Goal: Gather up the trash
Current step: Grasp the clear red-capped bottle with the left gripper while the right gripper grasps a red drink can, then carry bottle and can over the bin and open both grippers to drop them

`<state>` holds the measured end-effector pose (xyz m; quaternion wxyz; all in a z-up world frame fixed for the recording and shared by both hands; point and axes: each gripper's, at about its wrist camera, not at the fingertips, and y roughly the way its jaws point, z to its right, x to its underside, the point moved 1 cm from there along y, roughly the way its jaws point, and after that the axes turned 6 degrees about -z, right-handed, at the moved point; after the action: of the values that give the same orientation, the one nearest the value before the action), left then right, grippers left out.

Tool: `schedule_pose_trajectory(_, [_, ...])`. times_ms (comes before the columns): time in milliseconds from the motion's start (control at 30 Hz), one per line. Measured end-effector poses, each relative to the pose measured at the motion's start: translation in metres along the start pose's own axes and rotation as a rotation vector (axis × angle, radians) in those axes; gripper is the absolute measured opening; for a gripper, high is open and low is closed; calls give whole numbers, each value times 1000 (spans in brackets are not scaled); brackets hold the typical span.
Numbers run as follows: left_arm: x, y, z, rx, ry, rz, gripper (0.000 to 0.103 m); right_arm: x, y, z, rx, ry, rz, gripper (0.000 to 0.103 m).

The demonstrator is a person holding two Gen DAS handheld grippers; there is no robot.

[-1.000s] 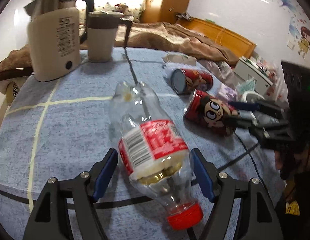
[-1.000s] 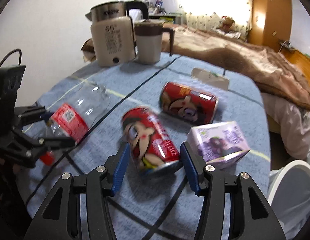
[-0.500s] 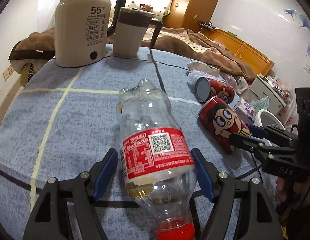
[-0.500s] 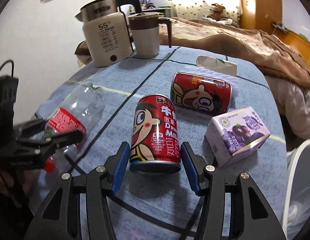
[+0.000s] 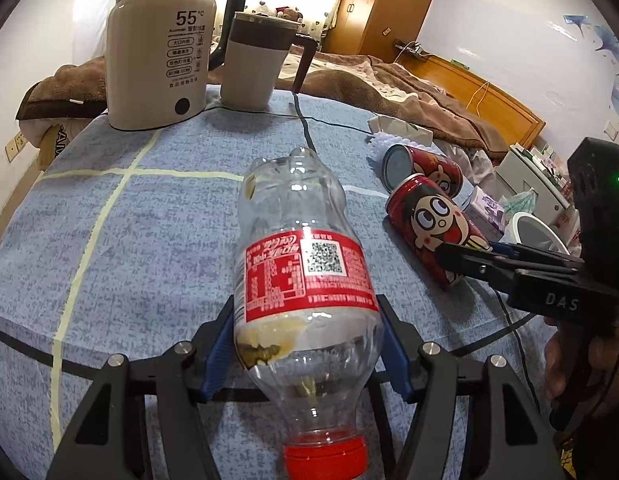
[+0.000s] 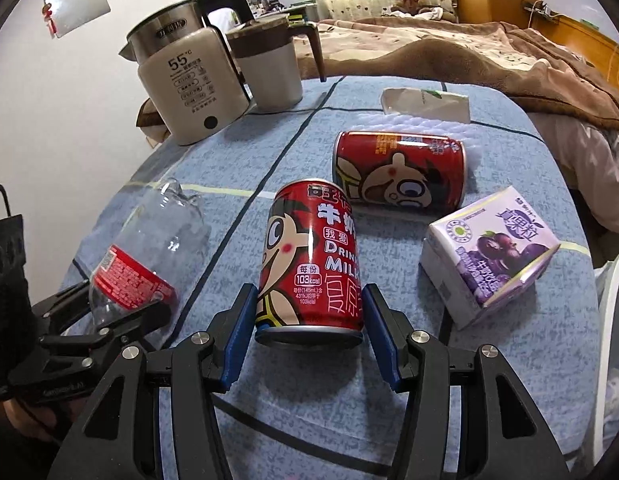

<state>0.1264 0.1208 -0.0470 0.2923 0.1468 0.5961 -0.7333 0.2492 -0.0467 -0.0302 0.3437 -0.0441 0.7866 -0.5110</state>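
An empty clear plastic bottle (image 5: 305,264) with a red label and red cap lies on the blue tablecloth, cap toward the camera. My left gripper (image 5: 305,320) straddles its lower body; its jaws are closing and both blue pads (image 5: 219,354) touch the bottle's sides. A red milk can (image 6: 309,256) with a cartoon face lies on the cloth between the pads of my right gripper (image 6: 307,304), which is shut on its near end. The left wrist view also shows the can (image 5: 433,224) with the right gripper (image 5: 489,264) on it. The bottle (image 6: 137,264) appears at the left of the right wrist view.
A second red can (image 6: 397,172) lies on its side behind the held one. A purple drink carton (image 6: 489,252) sits to its right, a white packet (image 6: 425,100) farther back. A kettle (image 5: 161,60) and a lidded mug (image 5: 253,64) stand at the far edge. A white bin rim (image 5: 537,232) is beyond the table.
The left jaws have narrowed onto the bottle, which now lies straight between the pads. The right gripper has rolled, and the can, earlier skewed, now sits square in it.
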Motion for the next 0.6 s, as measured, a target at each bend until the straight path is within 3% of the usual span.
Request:
schedule_pose_trajectory(100, [0,0,0,0,2,1,66,1,3,2,-24,25,-15,54])
schedule_pose_trajectory(600, [12,-11,11,14,51,25,65,37,-40,2,20,37,108,53])
